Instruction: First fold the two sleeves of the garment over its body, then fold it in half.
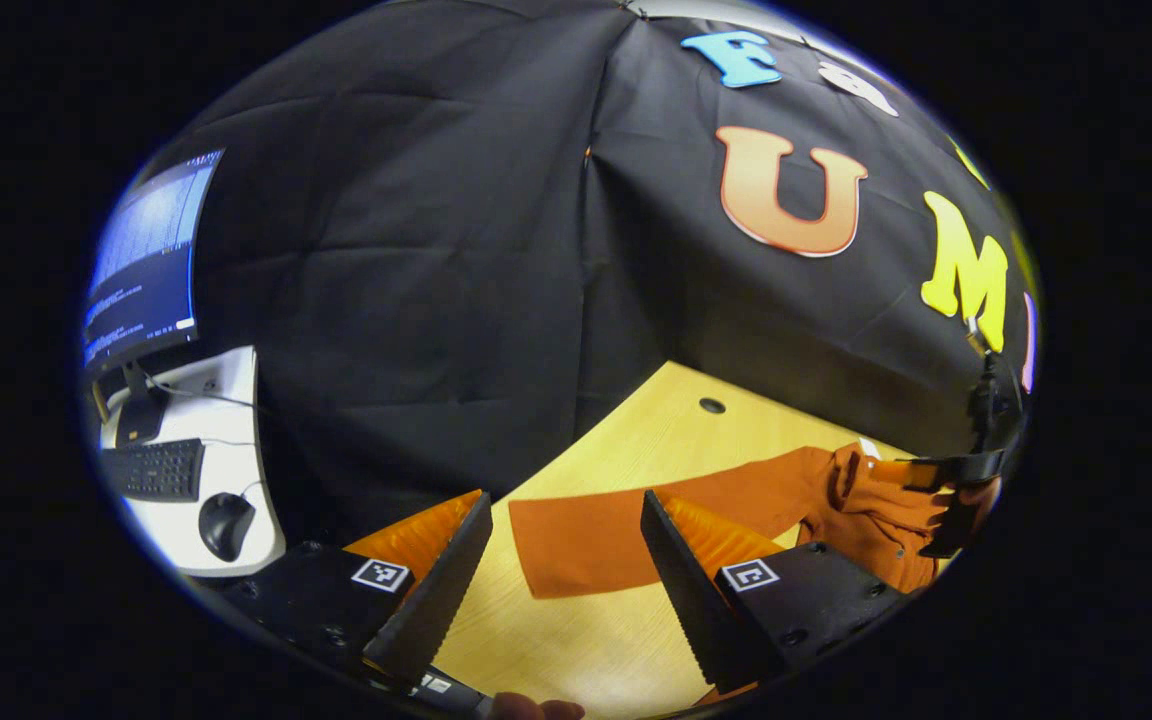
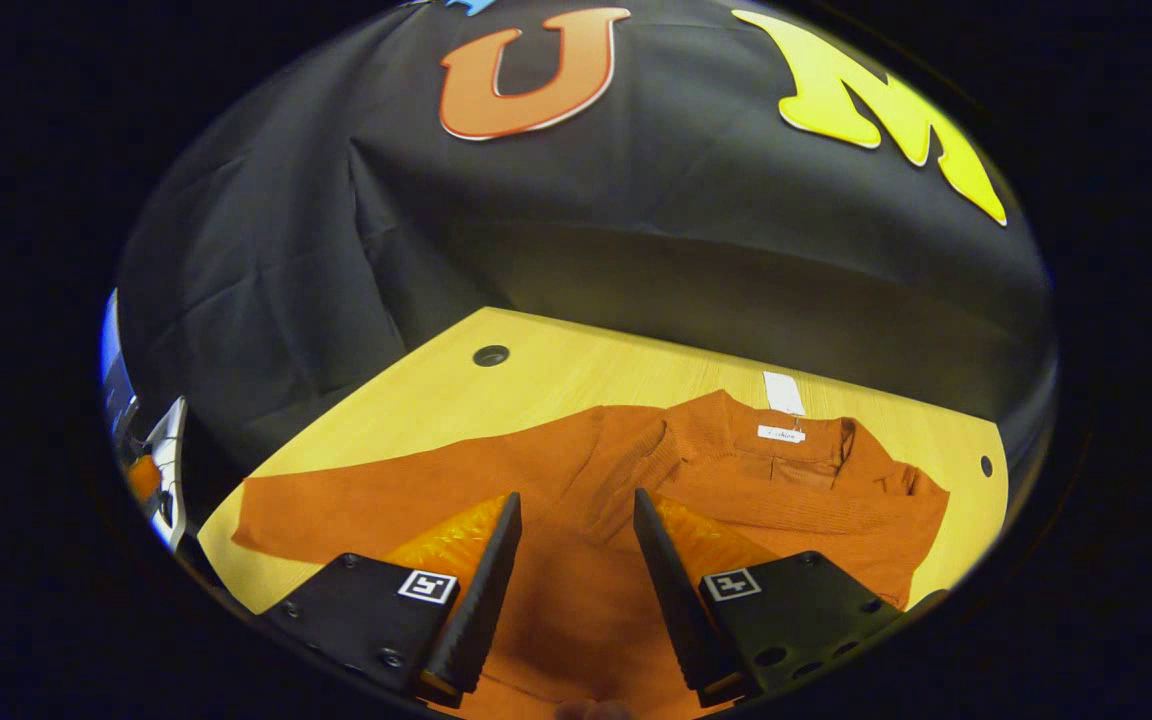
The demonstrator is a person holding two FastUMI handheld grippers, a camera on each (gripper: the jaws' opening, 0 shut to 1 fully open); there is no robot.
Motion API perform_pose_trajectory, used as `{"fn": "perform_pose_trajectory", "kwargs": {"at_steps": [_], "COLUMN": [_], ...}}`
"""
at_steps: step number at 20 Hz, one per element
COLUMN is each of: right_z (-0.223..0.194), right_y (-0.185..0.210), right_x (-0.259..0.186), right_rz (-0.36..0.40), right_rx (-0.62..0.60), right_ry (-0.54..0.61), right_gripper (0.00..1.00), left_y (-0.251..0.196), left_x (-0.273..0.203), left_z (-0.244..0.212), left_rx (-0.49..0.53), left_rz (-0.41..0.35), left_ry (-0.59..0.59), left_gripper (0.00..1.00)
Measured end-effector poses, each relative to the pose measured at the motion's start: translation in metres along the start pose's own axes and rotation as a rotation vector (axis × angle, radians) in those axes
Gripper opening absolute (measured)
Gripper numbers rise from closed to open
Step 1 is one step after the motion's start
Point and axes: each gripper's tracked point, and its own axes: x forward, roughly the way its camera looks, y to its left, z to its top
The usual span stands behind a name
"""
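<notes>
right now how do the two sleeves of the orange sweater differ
The left-hand sleeve lies stretched out flat across the wooden table, away from the body, its cuff near the table edge. The right-hand sleeve looks bunched and drawn in by the shoulder, with little of its length showing. The flat one looks smooth; the bunched one shows wrinkles. Both are the same orange knit, and neither is folded over the sweater body yet.
</notes>
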Motion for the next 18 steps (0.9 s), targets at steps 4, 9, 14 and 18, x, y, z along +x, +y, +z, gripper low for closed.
{"fn": "perform_pose_trajectory", "kwargs": {"at_steps": [4,9,14,18], "right_z": [0.008,-0.008,-0.019,-0.023], "right_y": [-0.006,-0.047,-0.106,-0.118], "right_x": [-0.067,-0.137,-0.175,-0.184], "right_rz": [0.018,-0.045,-0.167,-0.191], "right_rx": [0.007,0.033,0.130,0.190], "right_ry": [-0.050,-0.065,-0.068,-0.066], "right_gripper": [0.74,0.74,0.74,0.74], "left_y": [0.008,0.020,0.009,-0.008], "left_x": [0.035,0.070,0.084,0.083], "left_z": [-0.042,-0.071,-0.077,-0.087], "left_rx": [-0.067,-0.084,0.020,0.142], "left_rz": [-0.004,0.033,0.043,0.047], "left_ry": [0.091,0.168,0.147,0.164], "left_gripper": [0.98,0.99,1.00,0.99]}}
